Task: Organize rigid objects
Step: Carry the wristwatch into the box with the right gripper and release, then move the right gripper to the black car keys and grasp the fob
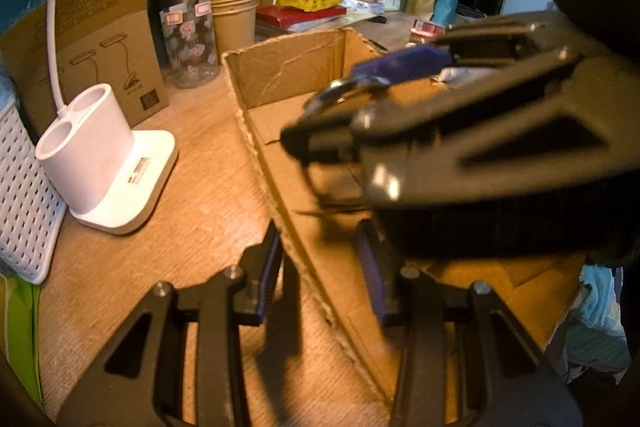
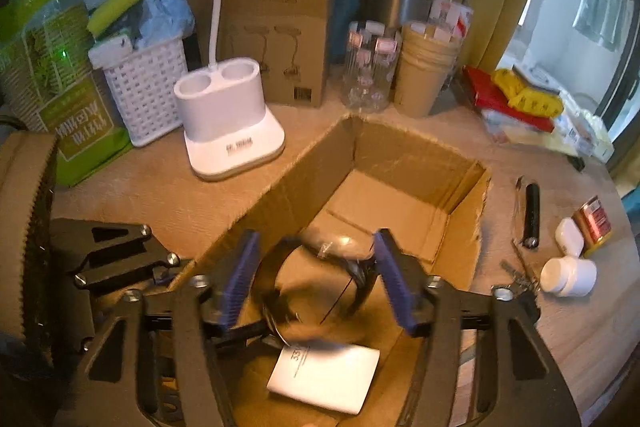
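An open cardboard box [image 2: 464, 227] sits on the wooden table; it also shows in the left wrist view [image 1: 280, 75]. My right gripper [image 2: 316, 275] is open above the box, and a pair of glasses with black arms [image 2: 344, 251] hangs blurred between its fingers, over a white card [image 2: 324, 375] on the box floor. From the left wrist view the right gripper [image 1: 320, 119] reaches over the box with the glasses [image 1: 332, 95] at its tips. My left gripper [image 1: 320, 267] is open and empty, straddling the box's near wall.
A white lamp base [image 2: 228, 123] stands left of the box, with a white basket [image 2: 144, 87], a brown carton [image 2: 276, 35], a glass jar [image 2: 366, 71] and paper cups [image 2: 424, 75] behind. A black cylinder [image 2: 531, 215], white bottles [image 2: 568, 275] and a small tin [image 2: 594, 225] lie right.
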Available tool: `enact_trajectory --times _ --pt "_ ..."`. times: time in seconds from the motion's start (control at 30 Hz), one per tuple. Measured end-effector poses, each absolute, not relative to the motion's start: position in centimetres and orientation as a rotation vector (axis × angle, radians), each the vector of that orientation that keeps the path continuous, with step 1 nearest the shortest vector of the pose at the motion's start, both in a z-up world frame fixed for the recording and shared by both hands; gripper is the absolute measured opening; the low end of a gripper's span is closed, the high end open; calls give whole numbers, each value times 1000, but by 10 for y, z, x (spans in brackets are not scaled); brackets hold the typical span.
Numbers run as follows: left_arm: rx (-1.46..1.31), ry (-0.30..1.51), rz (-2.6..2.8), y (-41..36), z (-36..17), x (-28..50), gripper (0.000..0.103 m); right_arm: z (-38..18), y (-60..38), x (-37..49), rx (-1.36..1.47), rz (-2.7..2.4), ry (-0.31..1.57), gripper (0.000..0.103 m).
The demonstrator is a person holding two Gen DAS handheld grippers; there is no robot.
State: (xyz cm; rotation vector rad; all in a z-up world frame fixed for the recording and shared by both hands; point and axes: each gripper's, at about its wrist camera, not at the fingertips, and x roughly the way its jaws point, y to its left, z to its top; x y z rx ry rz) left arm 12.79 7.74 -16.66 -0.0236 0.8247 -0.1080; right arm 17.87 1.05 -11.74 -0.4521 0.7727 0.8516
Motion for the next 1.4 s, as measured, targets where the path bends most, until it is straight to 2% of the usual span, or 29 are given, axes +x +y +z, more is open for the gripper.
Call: enact_trajectory --times 0.1,0.13,0.17,0.87,1.4 --pt "-21 824 -106 77 -166 128 39 -119 8 181 -443 846 786 65" --pt "-20 824 -105 77 -167 129 39 -119 7 181 -437 845 783 71" --pt "-19 824 -104 77 -167 129 39 -118 6 181 -434 839 779 71" --pt "-22 824 -105 78 -167 130 39 -100 -16 172 -364 827 704 71" --pt "-22 824 -105 78 -167 130 39 -72 -75 186 -261 701 619 72"
